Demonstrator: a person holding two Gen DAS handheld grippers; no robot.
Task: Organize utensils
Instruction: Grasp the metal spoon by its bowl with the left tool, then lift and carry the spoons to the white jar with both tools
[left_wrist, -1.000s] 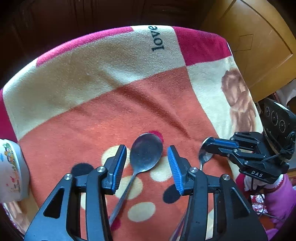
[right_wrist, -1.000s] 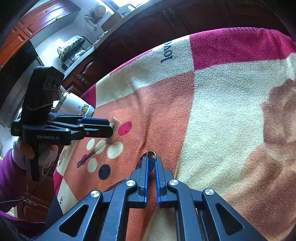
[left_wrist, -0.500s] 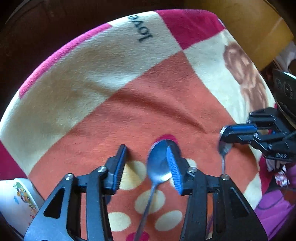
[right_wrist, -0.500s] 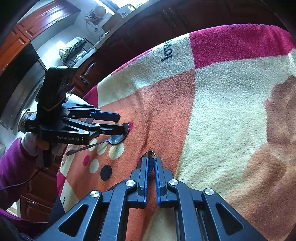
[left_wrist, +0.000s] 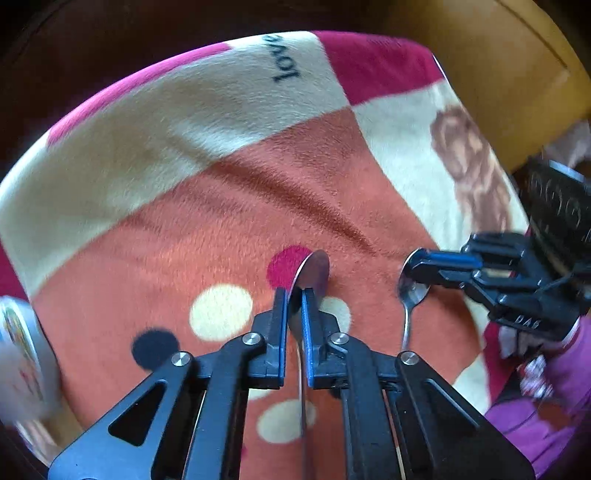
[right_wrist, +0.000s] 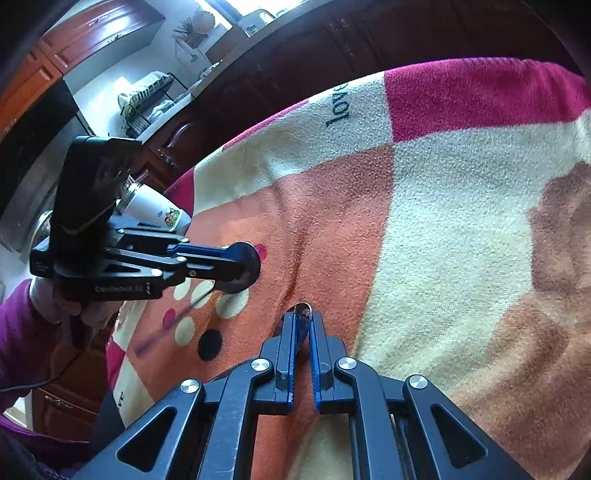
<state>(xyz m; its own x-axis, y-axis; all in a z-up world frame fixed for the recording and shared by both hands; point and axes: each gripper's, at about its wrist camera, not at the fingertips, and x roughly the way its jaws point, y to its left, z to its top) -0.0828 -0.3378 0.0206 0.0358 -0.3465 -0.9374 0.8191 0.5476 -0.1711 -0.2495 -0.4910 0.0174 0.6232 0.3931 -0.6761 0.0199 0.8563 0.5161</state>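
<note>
Each tool is clamped thinly on a spoon bowl, the left tool (left_wrist: 294, 295) on the large steel spoon (left_wrist: 312, 275), the right tool (right_wrist: 302, 325) on the small steel spoon (left_wrist: 413, 291), so I'd expect either long handle to swing and slip out onto the fleece blanket (left_wrist: 207, 206).

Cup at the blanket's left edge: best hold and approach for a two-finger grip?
Only a blurred sliver of the white printed cup shows, with no handle visible. Pinching the rim wall from above, one finger inside and one outside, looks safest. The left gripper is nearest but shut on the large spoon.

A large steel spoon (left_wrist: 312, 275) stands on edge above the blanket, bowl forward, handle trailing back. A smaller spoon (left_wrist: 412, 295) hangs nearby, bowl uppermost, handle down.
</note>
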